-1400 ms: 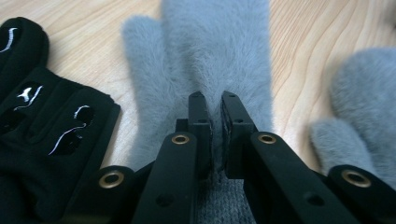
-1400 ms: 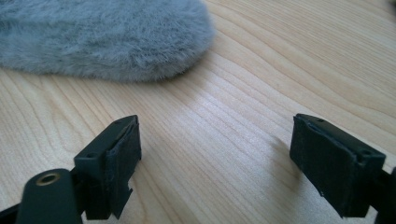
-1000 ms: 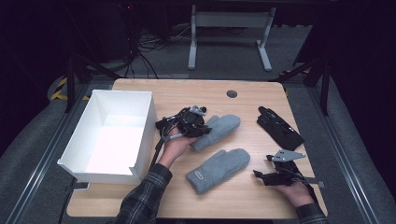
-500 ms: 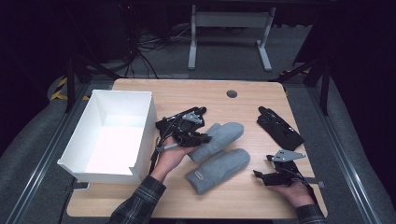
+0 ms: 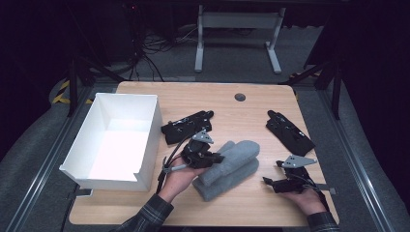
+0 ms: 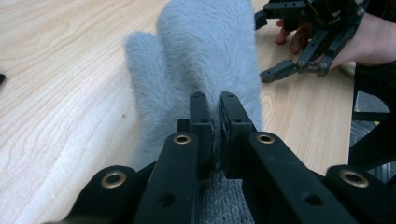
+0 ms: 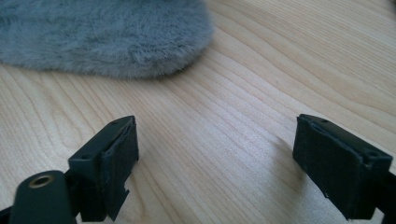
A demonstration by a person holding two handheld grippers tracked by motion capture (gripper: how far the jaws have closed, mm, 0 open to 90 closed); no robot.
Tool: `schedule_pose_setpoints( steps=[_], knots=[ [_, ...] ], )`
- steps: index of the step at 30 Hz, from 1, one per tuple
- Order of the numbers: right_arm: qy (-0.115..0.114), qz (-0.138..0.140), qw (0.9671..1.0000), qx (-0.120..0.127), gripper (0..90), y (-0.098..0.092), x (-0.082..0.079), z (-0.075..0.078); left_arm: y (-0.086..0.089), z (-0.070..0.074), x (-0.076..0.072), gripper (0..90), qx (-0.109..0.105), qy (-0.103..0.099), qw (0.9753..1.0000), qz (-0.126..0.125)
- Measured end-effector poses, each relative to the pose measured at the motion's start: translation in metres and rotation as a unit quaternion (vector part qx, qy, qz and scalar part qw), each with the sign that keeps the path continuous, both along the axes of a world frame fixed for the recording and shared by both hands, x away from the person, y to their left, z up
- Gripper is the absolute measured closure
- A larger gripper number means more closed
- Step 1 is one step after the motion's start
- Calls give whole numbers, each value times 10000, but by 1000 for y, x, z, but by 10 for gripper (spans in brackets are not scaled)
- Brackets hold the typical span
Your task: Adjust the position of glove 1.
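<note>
Left gripper [image 5: 205, 157] fingers clamped on upper fuzzy grey mitten [image 5: 232, 154], stacked on its twin. Right gripper [image 5: 280, 181] fingers apart, idle on worktop [image 5: 241, 116]. Next, likely: carry mitten to white box [image 5: 145, 140].

Fuzzy grey mitten [image 5: 232, 153] mid-frame over a second grey mitten [image 5: 220, 186], black gloves at centre [image 5: 187, 127] and right [image 5: 289, 133], white box [image 5: 150, 126] at left, pale wood-grain table [image 5: 232, 208], plaid sleeve [image 5: 147, 217] at bottom

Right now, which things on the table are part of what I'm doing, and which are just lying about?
In the job:
- upper grey mitten, pinched by the left gripper
- lower grey mitten, under it
- right gripper, open, near them

Lying about:
- black glove, beside the white box
- second black glove, far right
</note>
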State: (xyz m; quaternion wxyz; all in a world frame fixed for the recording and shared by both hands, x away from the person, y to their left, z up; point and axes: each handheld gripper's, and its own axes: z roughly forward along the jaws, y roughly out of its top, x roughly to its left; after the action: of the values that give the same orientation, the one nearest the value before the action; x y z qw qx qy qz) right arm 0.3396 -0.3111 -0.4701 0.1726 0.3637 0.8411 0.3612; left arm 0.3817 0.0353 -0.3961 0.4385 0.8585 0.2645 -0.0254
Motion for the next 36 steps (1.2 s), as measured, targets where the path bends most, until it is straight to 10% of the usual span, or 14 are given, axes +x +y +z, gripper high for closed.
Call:
schedule_pose_setpoints(
  steps=[16, 30, 36],
  knots=[
    [1, 10, 10000, 0, 147, 0, 0, 0, -9, -15, -16, 847, 199, 122, 9997, -38],
    [1, 12, 10000, 0, 147, 0, 0, 0, -17, 10, -2, 457, 330, -437, 9984, -149],
    [1, 11, 10000, 0, 147, 0, 0, 0, -22, 5, 15, 363, 366, -371, 9985, -136]
  ],
)
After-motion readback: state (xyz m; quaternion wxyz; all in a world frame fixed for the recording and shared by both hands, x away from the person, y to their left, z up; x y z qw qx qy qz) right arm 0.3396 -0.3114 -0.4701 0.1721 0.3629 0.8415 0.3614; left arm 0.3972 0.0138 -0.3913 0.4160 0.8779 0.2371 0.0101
